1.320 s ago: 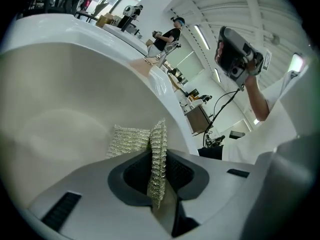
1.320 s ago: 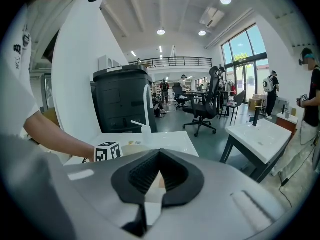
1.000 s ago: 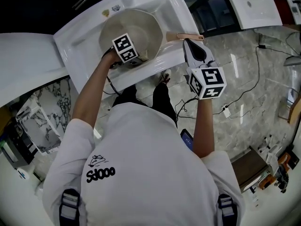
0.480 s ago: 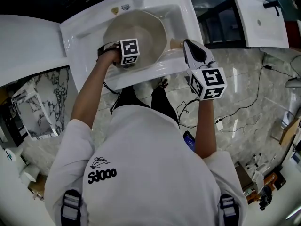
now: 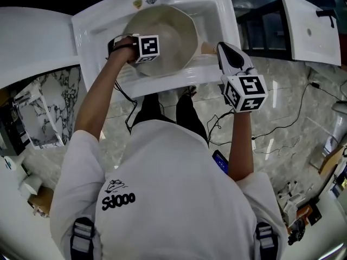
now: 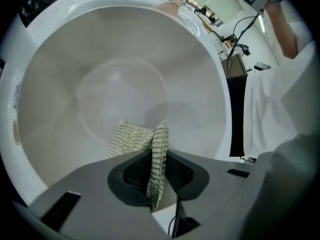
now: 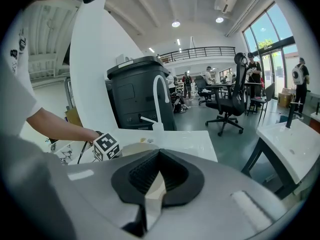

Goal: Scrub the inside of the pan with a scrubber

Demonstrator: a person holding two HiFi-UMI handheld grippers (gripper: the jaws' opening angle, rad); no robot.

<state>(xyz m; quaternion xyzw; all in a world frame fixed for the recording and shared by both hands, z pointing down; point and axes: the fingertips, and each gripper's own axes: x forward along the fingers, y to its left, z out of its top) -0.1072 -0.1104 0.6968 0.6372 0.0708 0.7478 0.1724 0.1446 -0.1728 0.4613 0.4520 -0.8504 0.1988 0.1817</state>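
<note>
Scrubbing step: left gripper (image 6: 159, 156) clamping scrubber (image 6: 131, 140) against pan (image 6: 125, 74) wall, sink's (image 5: 87, 31) left side. Right gripper (image 7: 152, 184) clenching handle (image 7: 150, 196). Next, likely: sweeping across bottom.

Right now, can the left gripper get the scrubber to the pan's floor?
Probably yes: the left gripper, shut on the scrubber, sits inside the pan, with nothing between scrubber and floor. The right gripper holds the handle.

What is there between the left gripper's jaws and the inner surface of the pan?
A silvery mesh scrubber: the left gripper clamps it, and its free flap sticks out toward the pan's inner wall. The left gripper view shows this.
</note>
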